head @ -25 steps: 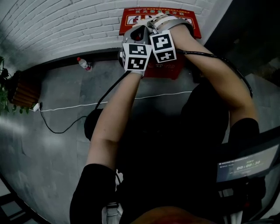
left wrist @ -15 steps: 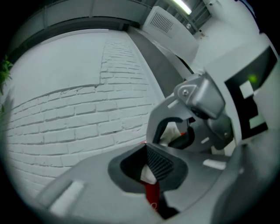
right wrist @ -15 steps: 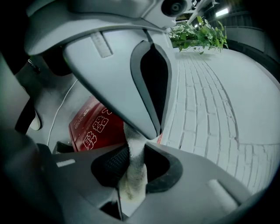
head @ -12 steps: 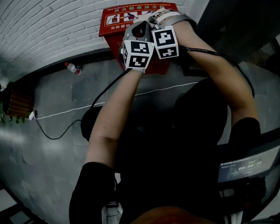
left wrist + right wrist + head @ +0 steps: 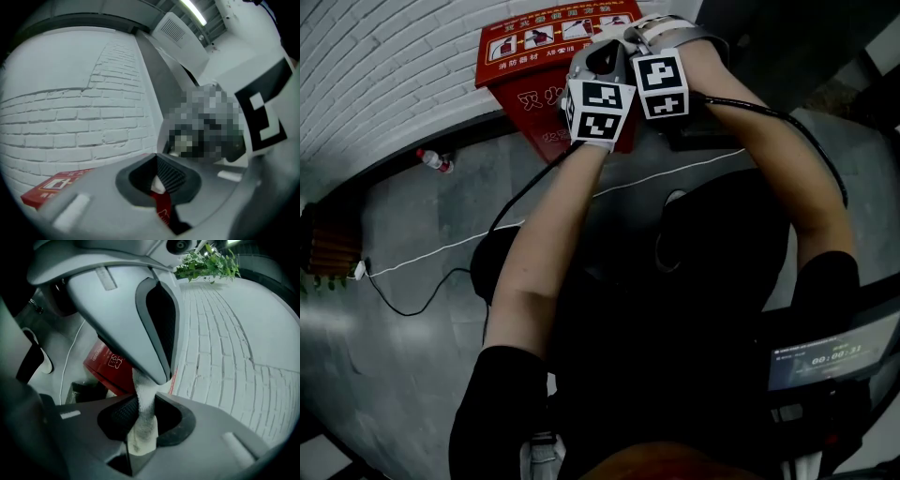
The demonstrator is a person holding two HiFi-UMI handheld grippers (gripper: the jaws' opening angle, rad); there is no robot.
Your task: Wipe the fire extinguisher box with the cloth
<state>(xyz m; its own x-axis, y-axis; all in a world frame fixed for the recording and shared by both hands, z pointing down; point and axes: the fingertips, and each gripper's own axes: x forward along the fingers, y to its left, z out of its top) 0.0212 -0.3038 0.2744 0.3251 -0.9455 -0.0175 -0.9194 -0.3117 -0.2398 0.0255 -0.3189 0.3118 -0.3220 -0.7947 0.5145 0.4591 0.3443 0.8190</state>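
The red fire extinguisher box [image 5: 534,66] stands on the floor against the white brick wall, with white print on its lid. Both grippers are held side by side just above its right end. My right gripper [image 5: 654,37] is shut on a white cloth [image 5: 142,401], which hangs as a pinched strip between its pads; the box [image 5: 105,364] lies beyond. My left gripper [image 5: 602,58] is also shut, and a sliver of the white cloth [image 5: 158,185] shows between its pads [image 5: 171,176]. Part of the box lid [image 5: 51,187] appears at that view's lower left.
A plastic bottle [image 5: 433,160] lies by the wall's base. A white cable [image 5: 478,239] runs across the grey floor to a plug at the left. A dark object [image 5: 703,136] sits right of the box. A small screen [image 5: 820,356] is at my lower right.
The box has slid down and left in the head view and looks larger. The two grippers stay together, now over the box's right end.
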